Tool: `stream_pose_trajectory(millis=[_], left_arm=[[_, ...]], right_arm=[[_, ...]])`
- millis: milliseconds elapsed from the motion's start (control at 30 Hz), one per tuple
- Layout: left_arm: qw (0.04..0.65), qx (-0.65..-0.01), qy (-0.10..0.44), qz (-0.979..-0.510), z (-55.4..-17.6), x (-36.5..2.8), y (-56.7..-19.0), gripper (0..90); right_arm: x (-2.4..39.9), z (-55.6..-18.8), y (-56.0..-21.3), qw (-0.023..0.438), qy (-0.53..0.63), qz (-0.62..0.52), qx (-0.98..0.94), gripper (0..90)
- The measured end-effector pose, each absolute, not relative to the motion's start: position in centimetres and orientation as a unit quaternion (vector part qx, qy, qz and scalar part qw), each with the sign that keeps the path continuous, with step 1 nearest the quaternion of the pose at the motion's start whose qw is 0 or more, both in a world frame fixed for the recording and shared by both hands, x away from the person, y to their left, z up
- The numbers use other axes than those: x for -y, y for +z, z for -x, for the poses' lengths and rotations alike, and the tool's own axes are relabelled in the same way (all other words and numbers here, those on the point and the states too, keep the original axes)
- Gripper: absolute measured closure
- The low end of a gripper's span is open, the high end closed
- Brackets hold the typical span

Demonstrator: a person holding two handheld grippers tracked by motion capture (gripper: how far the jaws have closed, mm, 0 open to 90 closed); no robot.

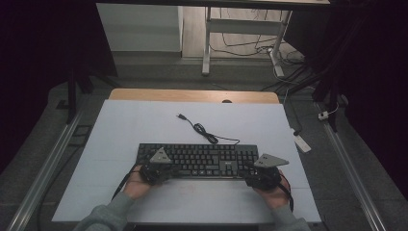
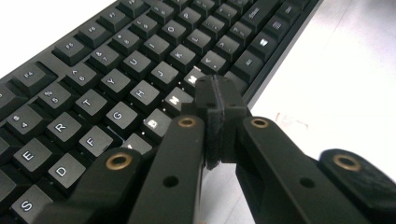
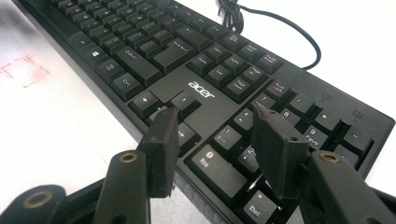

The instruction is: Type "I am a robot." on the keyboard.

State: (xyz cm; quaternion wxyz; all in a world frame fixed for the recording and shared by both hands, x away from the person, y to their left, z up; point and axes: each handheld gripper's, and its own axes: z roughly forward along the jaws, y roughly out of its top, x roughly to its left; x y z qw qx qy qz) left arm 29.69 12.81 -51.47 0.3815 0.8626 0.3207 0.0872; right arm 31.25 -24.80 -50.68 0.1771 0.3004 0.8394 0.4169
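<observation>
Keyboard point(image 1: 199, 160): black, full-size, lying flat across the near half of the white board point(image 1: 125, 125); its long side runs nine o'clock to three o'clock in the high view, and the person's two hands sit at its near edge.
Keyboard cable point(image 1: 202, 130): runs off the back edge toward twelve o'clock, bunched in a small coil, the plug end lying loose on the board toward eleven o'clock.
Left gripper point(image 1: 156, 169): at the seven o'clock corner of the keyboard in the high view, over the near-left keys. In the left gripper view point(image 2: 217, 109) its jaws are clenched pad against pad with nothing between them, the joined tips over the bottom letter row beside the lit N and M keys; whether the tips press a key cannot be told.
Right gripper point(image 1: 263, 174): at the five o'clock corner of the keyboard, over its near-right end. In the right gripper view point(image 3: 219, 135) the jaws stand apart and released, grasping nothing; the left jaw sits over the arrow keys, the right jaw over the number pad, and the near edge of the keyboard lies below the gap.
Brand mark point(image 3: 201, 90): white "acer" lettering on the bare panel above the arrow keys, at twelve o'clock from the right gripper's gap.
Board: white, resting on a wooden table point(image 1: 192, 95) whose far strip shows at twelve o'clock.
</observation>
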Motion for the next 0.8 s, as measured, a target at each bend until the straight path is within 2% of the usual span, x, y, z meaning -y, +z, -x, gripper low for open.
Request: stream_pose_trajectory(millis=[533,800], left_arm=[[0.359,-0.323,0.093,-0.871,-29.94,-12.45,-52.47,88.9],[0.386,-0.326,0.101,-0.857,-29.61,-12.91,-51.64,88.8]], right_arm=[[24.76,-31.25,-50.72,0.177,0.415,-0.300,-0.840,51.5],[24.79,-31.22,-50.67,0.178,0.417,-0.300,-0.839,51.5]])
